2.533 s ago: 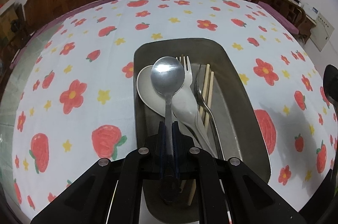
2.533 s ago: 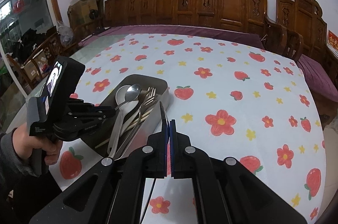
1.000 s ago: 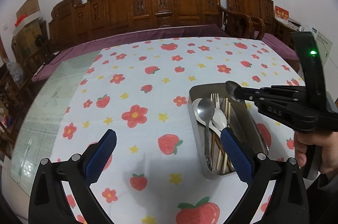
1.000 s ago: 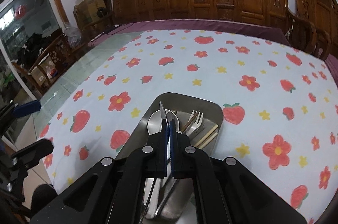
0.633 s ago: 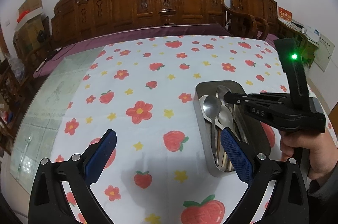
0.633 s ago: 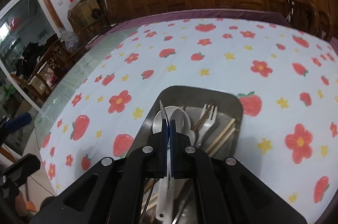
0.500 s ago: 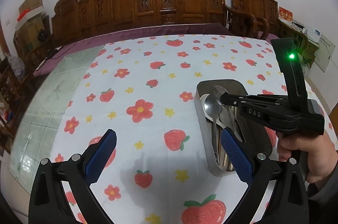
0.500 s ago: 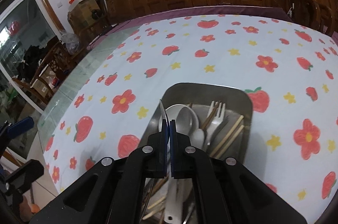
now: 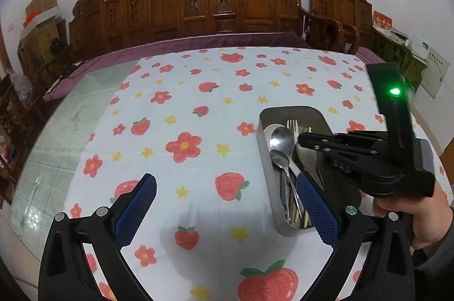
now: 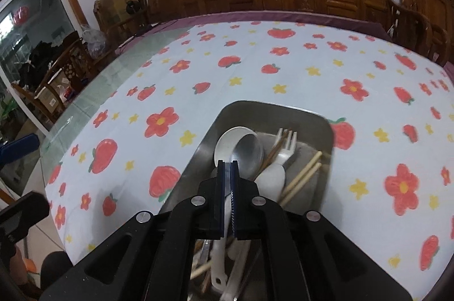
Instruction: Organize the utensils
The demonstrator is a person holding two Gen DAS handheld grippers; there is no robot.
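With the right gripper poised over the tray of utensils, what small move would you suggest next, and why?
Probably open the right gripper wider. Its jaws are only just parting, the gap still too narrow to take a handle, and it hangs low over the metal spoon and white spoon in the metal tray. The left gripper waits open beside the tray, holding nothing.

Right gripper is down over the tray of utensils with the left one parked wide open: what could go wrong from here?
1. The utensils overlap in the tray; the right gripper, jaws nearly shut, may catch the white spoon and metal spoon together.
2. Lifting one could drag the chopsticks out.
3. The left gripper isn't steadying the tray, which may slide.
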